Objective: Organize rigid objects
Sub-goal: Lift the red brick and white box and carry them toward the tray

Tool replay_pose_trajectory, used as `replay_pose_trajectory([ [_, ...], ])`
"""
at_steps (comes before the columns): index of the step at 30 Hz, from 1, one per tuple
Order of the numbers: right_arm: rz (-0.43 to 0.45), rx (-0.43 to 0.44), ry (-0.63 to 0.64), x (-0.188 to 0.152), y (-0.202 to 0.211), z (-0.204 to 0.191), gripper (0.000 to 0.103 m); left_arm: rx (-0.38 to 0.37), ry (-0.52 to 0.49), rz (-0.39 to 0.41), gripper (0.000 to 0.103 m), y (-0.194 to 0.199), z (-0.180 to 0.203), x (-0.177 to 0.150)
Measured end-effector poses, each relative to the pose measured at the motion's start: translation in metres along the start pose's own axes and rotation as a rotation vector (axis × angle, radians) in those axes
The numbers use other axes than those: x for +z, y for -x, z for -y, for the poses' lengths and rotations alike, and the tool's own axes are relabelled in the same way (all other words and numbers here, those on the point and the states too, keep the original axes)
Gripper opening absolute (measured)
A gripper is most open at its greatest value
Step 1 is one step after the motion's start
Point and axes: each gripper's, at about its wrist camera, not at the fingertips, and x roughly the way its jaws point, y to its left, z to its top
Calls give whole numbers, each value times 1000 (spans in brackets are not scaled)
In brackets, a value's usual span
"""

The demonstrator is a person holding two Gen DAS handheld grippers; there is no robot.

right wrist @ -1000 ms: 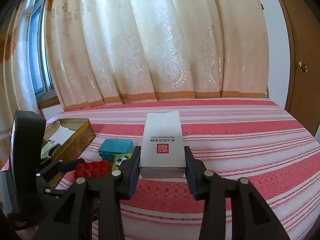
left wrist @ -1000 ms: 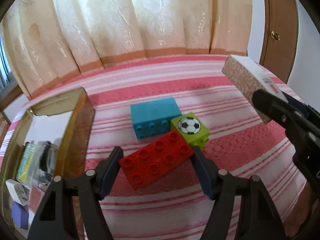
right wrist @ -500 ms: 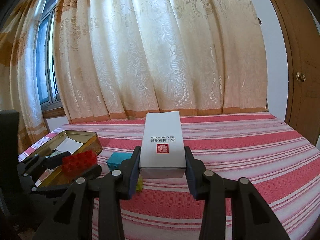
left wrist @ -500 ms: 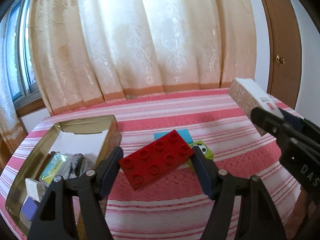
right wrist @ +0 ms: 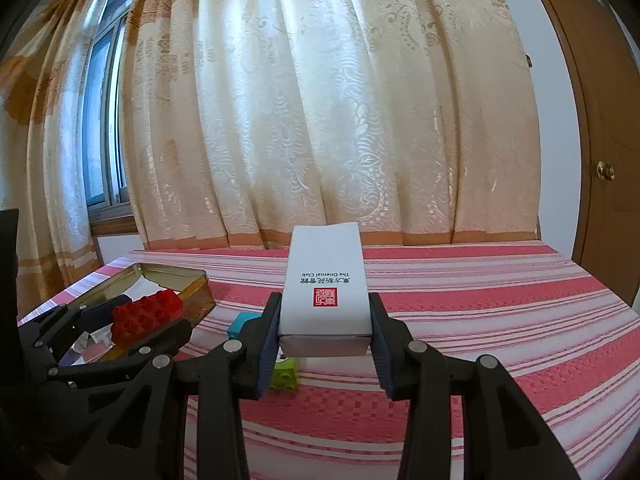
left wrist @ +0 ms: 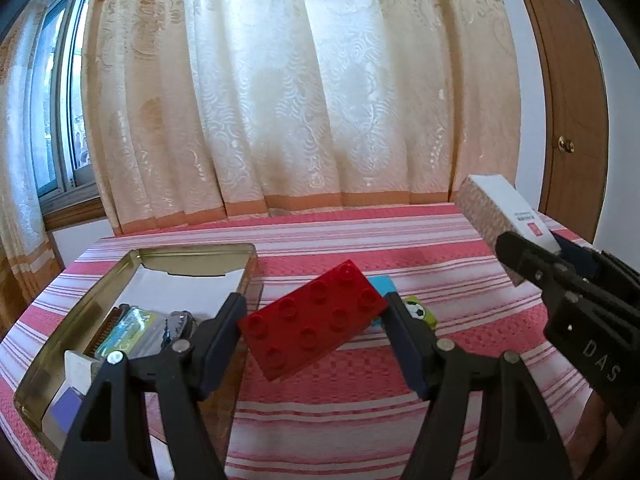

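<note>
My left gripper (left wrist: 314, 322) is shut on a red studded brick (left wrist: 312, 320), held in the air just right of the gold tin (left wrist: 192, 252). In the right wrist view the same red brick (right wrist: 146, 314) hangs beside the tin (right wrist: 176, 276). My right gripper (right wrist: 324, 320) is shut on a white box (right wrist: 324, 280) with a red stamp, lifted above the table. The white box (left wrist: 500, 212) shows at the right of the left wrist view. A blue brick (left wrist: 382, 284) and a green football brick (left wrist: 420, 312) lie on the striped cloth, partly hidden behind the fingers.
The tin holds a white paper, a foil packet (left wrist: 128, 328), a metal tool and small blocks. The red-and-white striped tablecloth (left wrist: 360, 420) covers the table. Cream curtains (left wrist: 320, 100) hang behind, a window at the left, a wooden door (left wrist: 572, 120) at the right.
The left gripper has lifted the red brick off the cloth and swung left toward the tin. The right gripper has risen slightly with the white box.
</note>
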Motion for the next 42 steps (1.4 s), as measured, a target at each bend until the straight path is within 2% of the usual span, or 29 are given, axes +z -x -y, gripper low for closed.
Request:
replay_pose_trajectory([
  [24,11,65,46,-3,-2,-39,43,34,16,39,70,8,-32,-4],
  [42,7,103,62,-4,-6,-58,43,47,64,71,70,15,-58,-7],
])
